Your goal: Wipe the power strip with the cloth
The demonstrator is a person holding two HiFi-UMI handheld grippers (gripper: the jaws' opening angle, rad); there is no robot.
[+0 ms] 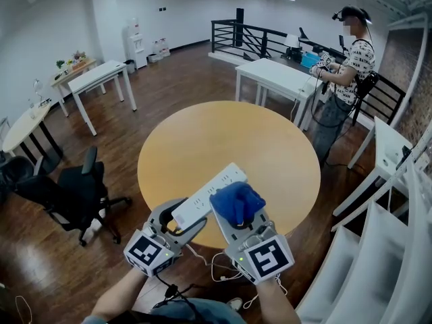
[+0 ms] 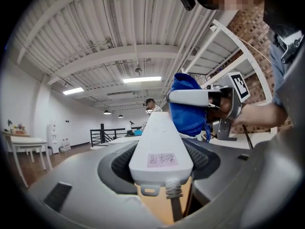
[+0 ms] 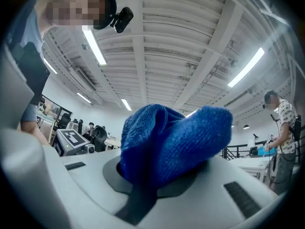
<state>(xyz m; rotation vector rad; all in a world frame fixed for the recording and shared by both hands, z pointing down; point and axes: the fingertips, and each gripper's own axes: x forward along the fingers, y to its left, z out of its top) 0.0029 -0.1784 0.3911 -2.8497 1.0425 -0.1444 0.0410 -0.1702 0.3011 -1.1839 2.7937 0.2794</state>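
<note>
- Left gripper [image 1: 181, 216]: clenched across the near, cord end of the power strip [image 1: 210, 189], lifting it clear of the round wooden table [image 1: 223, 140] with the far end angled up and away. Likely held this way to steady the strip and leave nearly its whole length bare for wiping.
- Right gripper [image 1: 240, 213]: just beside the left one, jaws pinched tight on a bunched blue cloth [image 1: 236, 200]. Grasped low on the wad, leaving a soft rounded lobe bulging past the jaws to serve as the wiping face.
- Power strip: long and white, one broad face turned up toward the head view. Gripped by its two long sides only, keeping that face free for the cloth.
- Cloth: set at the strip's right edge, about mid-length. Seemingly against it, though actual contact is hard to confirm from any view. Judged as wiping just under way or about to start, with the far half yet to cover.
- Cord [image 2: 174, 198]: leaving the strip's near end between the left jaws and dropping below the gripper, out of the cloth's path.
- Label [image 2: 162, 159]: small pink sticker near the clamped end, print too blurred to read.
</note>
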